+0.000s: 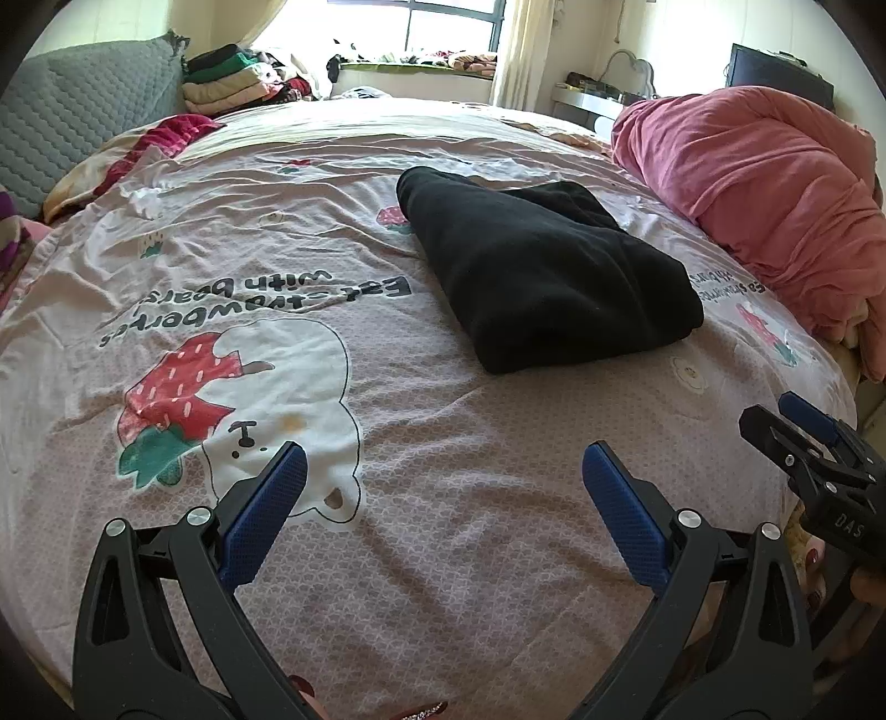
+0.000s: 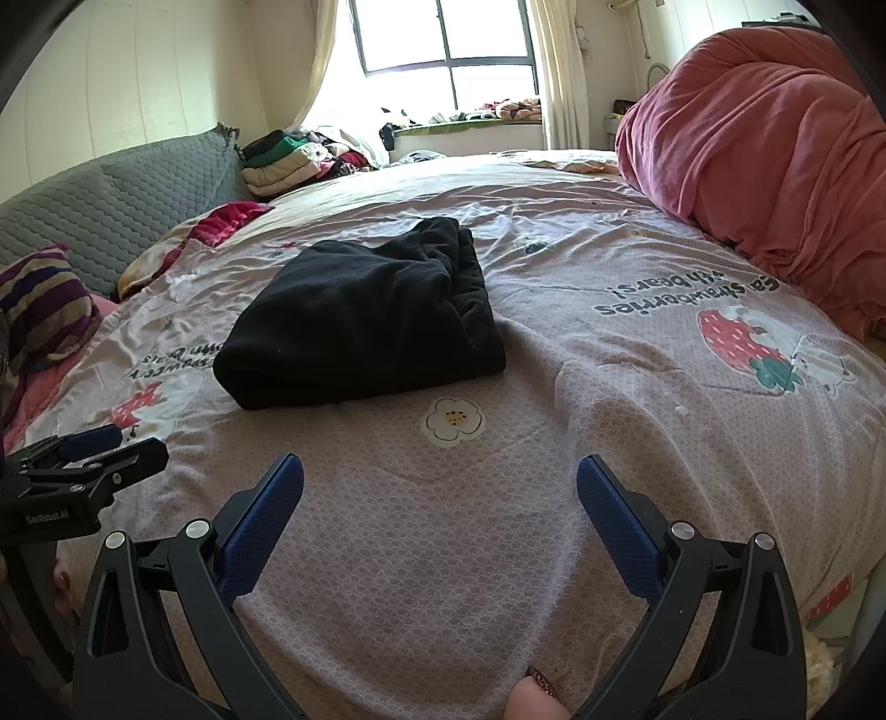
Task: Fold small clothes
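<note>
A black garment [image 1: 545,268] lies folded into a thick rectangle on the pink printed bedsheet [image 1: 387,421]; it also shows in the right wrist view [image 2: 362,318]. My left gripper [image 1: 443,462] is open and empty, hovering over the sheet short of the garment. My right gripper [image 2: 440,473] is open and empty, also short of the garment. The right gripper shows at the right edge of the left wrist view [image 1: 797,421], and the left gripper at the left edge of the right wrist view [image 2: 105,448].
A bunched pink duvet [image 1: 764,183] lies along the bed's right side. A grey quilted cushion [image 1: 77,111] and stacked clothes [image 1: 232,77] sit at the far left. A striped pillow [image 2: 39,304] lies at the left edge. A window [image 2: 443,33] is behind.
</note>
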A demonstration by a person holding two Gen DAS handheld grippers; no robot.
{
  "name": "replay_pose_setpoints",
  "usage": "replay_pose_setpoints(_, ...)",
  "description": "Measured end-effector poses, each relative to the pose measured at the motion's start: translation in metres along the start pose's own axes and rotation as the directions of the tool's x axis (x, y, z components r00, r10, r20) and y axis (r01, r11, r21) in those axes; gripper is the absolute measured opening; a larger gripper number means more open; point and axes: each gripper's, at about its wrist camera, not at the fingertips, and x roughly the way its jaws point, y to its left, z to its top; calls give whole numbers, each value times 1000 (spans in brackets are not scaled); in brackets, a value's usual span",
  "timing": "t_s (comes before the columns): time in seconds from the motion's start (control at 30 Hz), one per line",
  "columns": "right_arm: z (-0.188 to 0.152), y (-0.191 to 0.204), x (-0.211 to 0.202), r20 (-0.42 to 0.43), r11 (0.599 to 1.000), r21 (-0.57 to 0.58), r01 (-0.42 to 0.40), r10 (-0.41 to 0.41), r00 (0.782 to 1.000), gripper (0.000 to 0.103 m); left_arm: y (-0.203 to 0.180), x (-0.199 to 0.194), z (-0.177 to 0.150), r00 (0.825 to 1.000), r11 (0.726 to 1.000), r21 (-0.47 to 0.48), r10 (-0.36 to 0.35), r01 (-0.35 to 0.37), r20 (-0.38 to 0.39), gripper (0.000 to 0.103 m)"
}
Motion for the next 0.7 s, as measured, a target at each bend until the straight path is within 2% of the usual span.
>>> replay_pose_setpoints(0.4, 0, -3, 0, -5, 1000, 7, 10, -10, 1000, 98, -5, 0, 0, 1000, 1000, 23, -4, 5, -11, 93)
replay_pose_setpoints(0.57, -2, -10, -6, -14, 999, 26, 45, -44, 999, 98, -3, 0, 0, 999, 999, 4, -31, 31, -28, 93)
replay_pose_setpoints(0.7, -3, -29, -17, -5, 992, 75, 104, -103, 995, 98, 4, -1, 1, 999, 1000, -16, -16, 15, -34, 93)
